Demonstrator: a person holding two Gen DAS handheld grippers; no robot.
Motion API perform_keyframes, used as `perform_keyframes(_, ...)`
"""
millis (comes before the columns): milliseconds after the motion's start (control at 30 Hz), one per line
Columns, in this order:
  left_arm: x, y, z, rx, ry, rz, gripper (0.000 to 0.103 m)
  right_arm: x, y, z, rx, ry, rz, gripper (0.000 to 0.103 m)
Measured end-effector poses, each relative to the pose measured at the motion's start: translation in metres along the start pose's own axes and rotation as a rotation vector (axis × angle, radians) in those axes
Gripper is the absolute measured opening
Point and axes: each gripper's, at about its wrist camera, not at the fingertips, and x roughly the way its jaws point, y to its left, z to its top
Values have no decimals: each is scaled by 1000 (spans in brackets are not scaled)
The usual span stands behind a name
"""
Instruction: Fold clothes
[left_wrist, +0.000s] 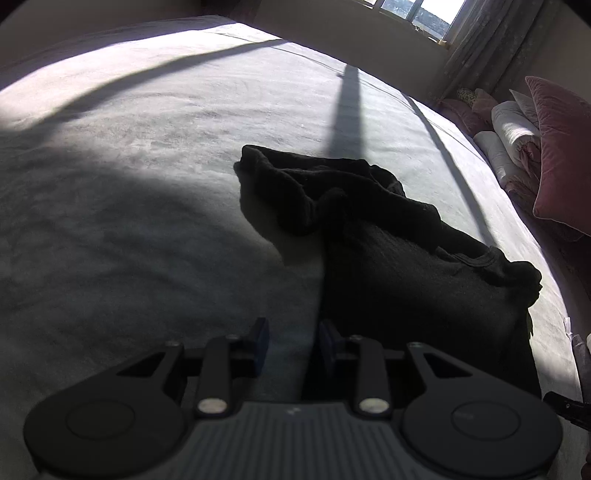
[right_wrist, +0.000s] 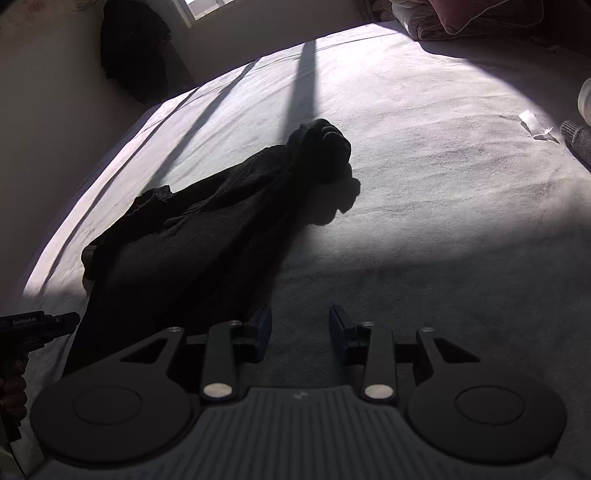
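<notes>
Lying across the pale bed (left_wrist: 147, 155), the black garment (left_wrist: 406, 258) is stretching lengthwise away from both grippers, bunched at its far end; in the left wrist view its near edge is running just right of the left gripper (left_wrist: 293, 345), in the right wrist view just left of the right gripper (right_wrist: 300, 332); both are hovering released, gripping nothing, neither clearly nearer; deep shadow is hiding the cloth's folds and near hem.

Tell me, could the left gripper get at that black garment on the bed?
Probably yes. The left gripper has its fingers parted and empty, and the black garment lies just ahead on the bed, nothing between.
</notes>
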Motion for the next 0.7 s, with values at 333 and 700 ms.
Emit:
perform_keyframes(333, -51, 10, -63, -16, 131, -45, 31, -58, -14, -62, 63, 109, 54, 28)
perform_keyframes(700, -98, 14, -131, -41, 231, -111, 32, -109, -25, -119, 112, 105, 108, 29)
